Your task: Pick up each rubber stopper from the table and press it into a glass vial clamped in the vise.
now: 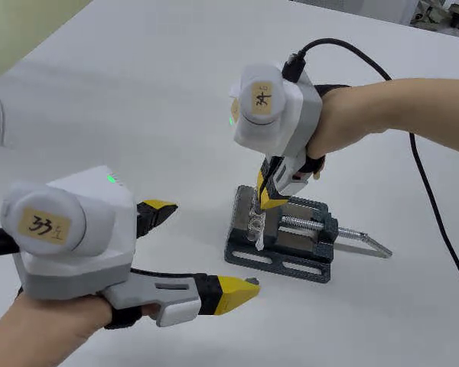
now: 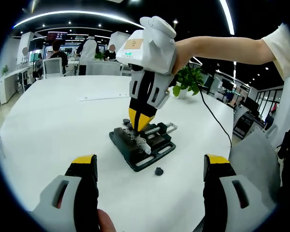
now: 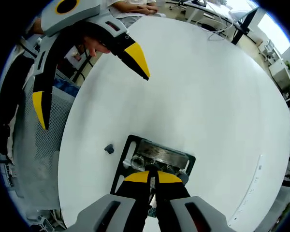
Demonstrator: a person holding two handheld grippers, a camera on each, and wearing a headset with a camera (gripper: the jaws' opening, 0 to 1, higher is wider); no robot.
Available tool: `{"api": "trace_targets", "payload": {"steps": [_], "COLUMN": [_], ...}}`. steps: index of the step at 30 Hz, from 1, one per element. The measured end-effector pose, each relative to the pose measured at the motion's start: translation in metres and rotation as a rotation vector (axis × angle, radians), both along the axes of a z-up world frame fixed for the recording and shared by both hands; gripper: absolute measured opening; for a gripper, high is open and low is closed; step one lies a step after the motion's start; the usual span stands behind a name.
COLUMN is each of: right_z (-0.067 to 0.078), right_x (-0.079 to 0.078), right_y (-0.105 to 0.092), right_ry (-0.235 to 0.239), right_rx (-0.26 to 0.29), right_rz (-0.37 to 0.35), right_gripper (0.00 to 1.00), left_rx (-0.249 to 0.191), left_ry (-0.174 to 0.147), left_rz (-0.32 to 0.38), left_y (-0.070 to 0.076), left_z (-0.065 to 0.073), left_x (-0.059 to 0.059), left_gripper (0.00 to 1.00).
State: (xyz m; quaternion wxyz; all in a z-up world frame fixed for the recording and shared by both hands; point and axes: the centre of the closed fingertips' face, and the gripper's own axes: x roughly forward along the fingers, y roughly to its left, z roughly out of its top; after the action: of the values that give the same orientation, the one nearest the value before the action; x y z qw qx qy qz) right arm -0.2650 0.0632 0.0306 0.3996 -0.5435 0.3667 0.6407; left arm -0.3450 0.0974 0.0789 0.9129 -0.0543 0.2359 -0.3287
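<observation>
The left tool (image 1: 200, 246) is held low at the near left of the counter (image 1: 138, 92). Its jaws are spread wide with nothing between them. The counter's far-left edge runs off behind it, and the white top between is bare.

In the left gripper view a loose stopper (image 2: 158, 171) lies on the counter just in front of the vise (image 2: 142, 145), ahead of the gap between that tool's open jaws. In the right gripper view the same stopper (image 3: 109, 148) sits just off the vise's left side. It lies between the vise and the counter's curved edge, and a grey mesh chair stands past that edge.

The vise (image 1: 291, 245) stands well in from every edge, with bare counter on all sides. A clear vial (image 1: 257, 226) is clamped upright at its left end. Its screw handle pokes out to the right, lying on the counter.

The right tool (image 1: 266, 200) points steeply down over the vise, its tips right at the vial's top. The jaws are drawn together to a thin slit. I cannot tell whether anything is pinched there.

A black cable (image 1: 436, 214) runs from the top of that tool and trails down the right side of the counter, well apart from the vise.
</observation>
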Motion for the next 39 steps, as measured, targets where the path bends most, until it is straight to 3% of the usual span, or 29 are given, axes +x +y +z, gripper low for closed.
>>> {"api": "trace_targets", "payload": {"steps": [4,7,17,20,25,30,39], "right_z": [-0.001,0.002,0.012,0.013,0.013,0.012,0.011], "right_x": [0.003,0.002,-0.006,-0.011,-0.021,-0.022,-0.031], "right_y": [-0.006,-0.007,-0.007,-0.007,-0.009,-0.014,-0.021], "right_ry": [-0.030,-0.012,0.026,0.039,0.058,0.041,0.045], "right_rx": [-0.015,0.003,0.101,0.137,0.196,0.243,0.344], "right_rz": [0.011,-0.007,-0.038,-0.047,-0.069,-0.107,-0.229], "right_gripper": [0.00,0.01,0.20,0.28,0.50,0.74,0.91], "left_rx": [0.003,0.002,0.004,0.008,0.017,0.028,0.049], "left_ry": [-0.002,-0.003,0.000,0.001,0.003,0.002,-0.007], "left_rz": [-0.003,-0.002,-0.007,-0.008,-0.014,-0.017,-0.019], "left_y": [0.000,0.000,-0.001,-0.001,0.000,0.000,0.000], "left_z": [0.000,0.001,0.000,0.000,-0.002,-0.003,-0.001], "left_x": [0.000,0.001,-0.001,-0.001,-0.002,-0.002,-0.004], "left_gripper": [0.90,0.90,0.90,0.91,0.92,0.93,0.97]}}
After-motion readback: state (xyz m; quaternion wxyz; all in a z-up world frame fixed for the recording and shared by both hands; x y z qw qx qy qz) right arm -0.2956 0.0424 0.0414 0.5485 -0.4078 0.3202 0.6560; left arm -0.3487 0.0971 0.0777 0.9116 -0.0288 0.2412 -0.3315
